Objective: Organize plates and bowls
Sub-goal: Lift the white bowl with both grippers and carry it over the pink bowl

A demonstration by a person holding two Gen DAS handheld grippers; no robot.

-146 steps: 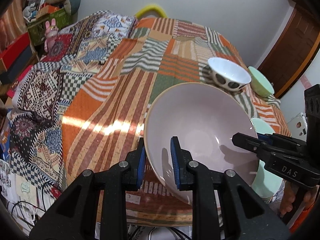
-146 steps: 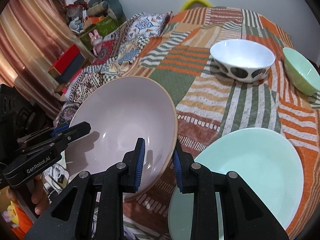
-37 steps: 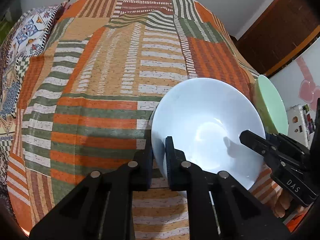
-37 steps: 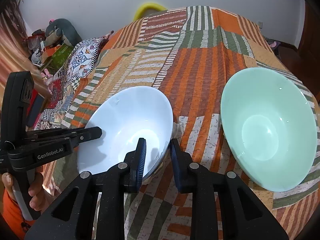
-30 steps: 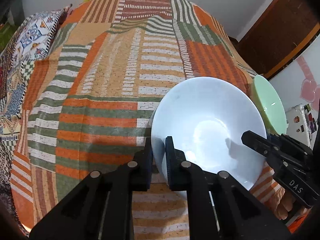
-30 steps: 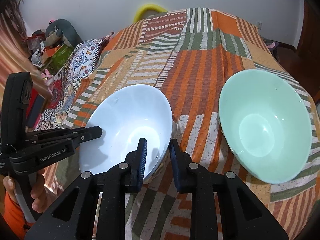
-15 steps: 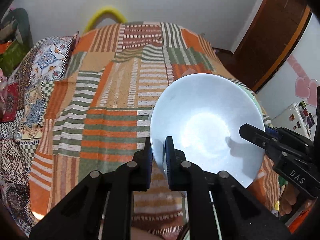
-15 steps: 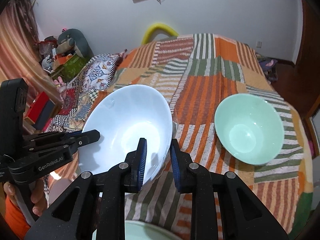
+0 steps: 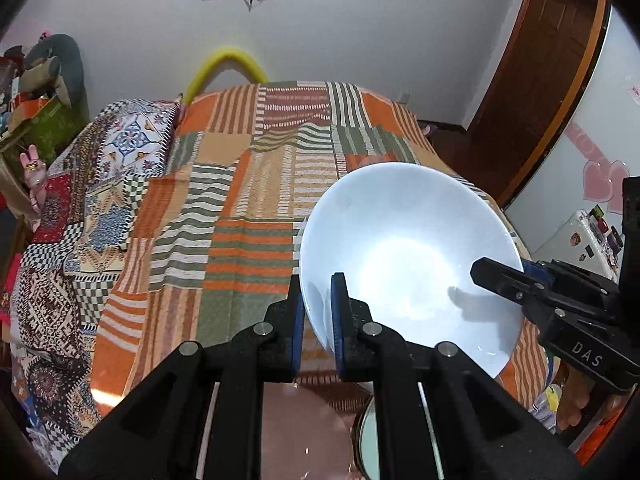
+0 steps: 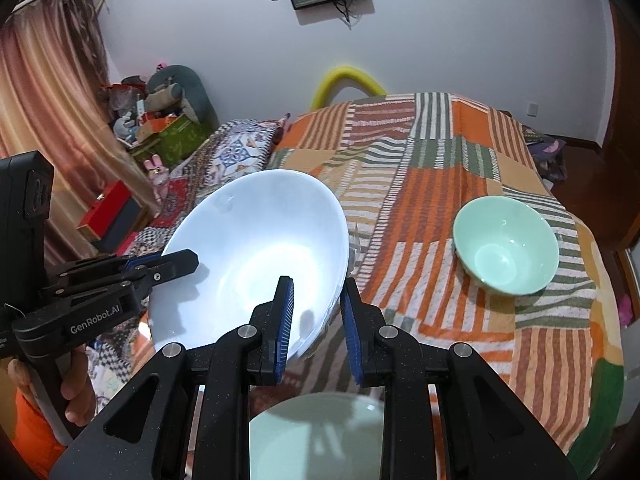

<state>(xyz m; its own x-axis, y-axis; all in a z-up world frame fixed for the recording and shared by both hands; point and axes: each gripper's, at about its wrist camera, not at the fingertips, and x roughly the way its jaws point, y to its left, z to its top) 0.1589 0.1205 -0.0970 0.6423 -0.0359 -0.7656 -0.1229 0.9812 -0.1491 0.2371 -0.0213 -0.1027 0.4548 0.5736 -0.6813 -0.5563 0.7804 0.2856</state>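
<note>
Gripping opposite rims, the left hand-held gripper [image 9: 316, 320] and right hand-held gripper [image 10: 316, 316] hold the white bowl [image 10: 252, 256] aloft over the bed [image 10: 460, 184]. Two clamps keep it level, likely bound for the green plate [image 10: 316, 436] below.

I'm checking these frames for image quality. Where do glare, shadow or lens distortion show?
Left wrist view: bright glare inside the white bowl, a shadow of the right tongs beside it. Right wrist view: a similar sheen in the bowl; both views bend the wall and bedspread, with dark corners.
</note>
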